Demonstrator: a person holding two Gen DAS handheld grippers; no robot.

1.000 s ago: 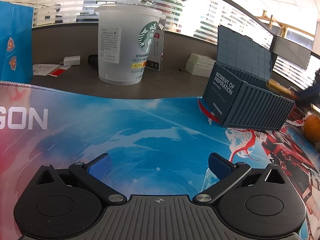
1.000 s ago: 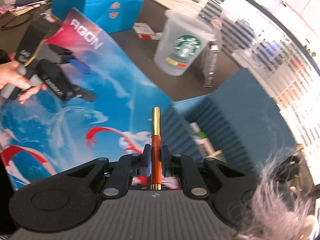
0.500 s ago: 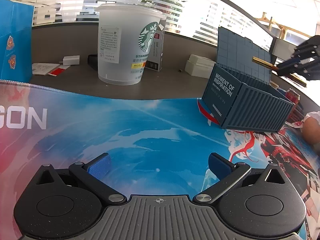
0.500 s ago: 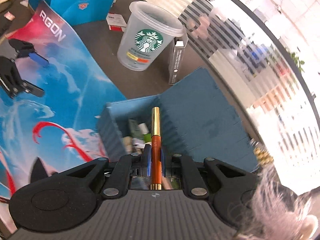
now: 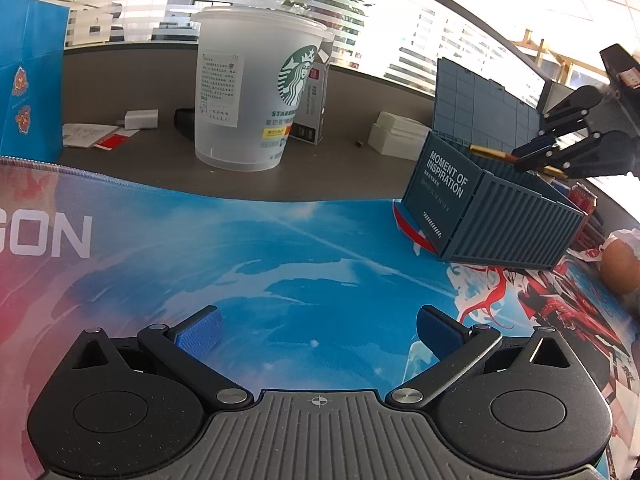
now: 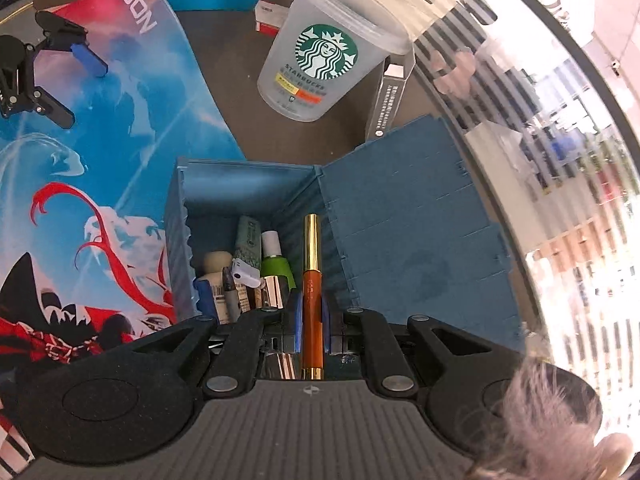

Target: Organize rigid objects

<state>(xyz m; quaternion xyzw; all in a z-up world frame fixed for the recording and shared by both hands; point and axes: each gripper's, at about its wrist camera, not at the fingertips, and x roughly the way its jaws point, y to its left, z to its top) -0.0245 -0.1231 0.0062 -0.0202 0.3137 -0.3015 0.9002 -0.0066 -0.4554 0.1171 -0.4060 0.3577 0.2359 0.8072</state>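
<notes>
Cataloguing the transfer of one item: we hold an orange-and-gold pen (image 6: 312, 292) in our right gripper (image 6: 311, 322), its blue pads pressed tight on the orange barrel, gold cap pointing forward.

Change noted: a second ago the pen hung over the printed mat with the blue container box (image 6: 248, 184) off to one side and only partly in sight. Now we look straight down into the open box, lid (image 6: 408, 224) standing up on the right, and the pen's gold end lies over the interior near the lid side. From the left wrist view the right gripper (image 5: 540, 152) has come in from the edge of the picture and sits above the box rim (image 5: 516, 188), pen tip projecting over the opening.

Contents already in the box: a green bottle with a white cap (image 6: 274, 260), a pale green tube (image 6: 250, 236), a small white clip-like piece (image 6: 245, 272), a beige round-topped item (image 6: 216, 264), a marker, a rose-gold cylinder (image 6: 274, 290).

Left gripper (image 5: 318, 330): tongs wide apart, nothing between them, hovering over the mat (image 5: 200, 260), unchanged in place.

Unrelated stock: a Starbucks cup (image 6: 324, 60) and a slim carton (image 6: 390, 96) behind the box.

Assessment: we judge the carry nearly done; what remains is lowering a little and releasing so the pen drops among the others rather than onto the rim.
</notes>
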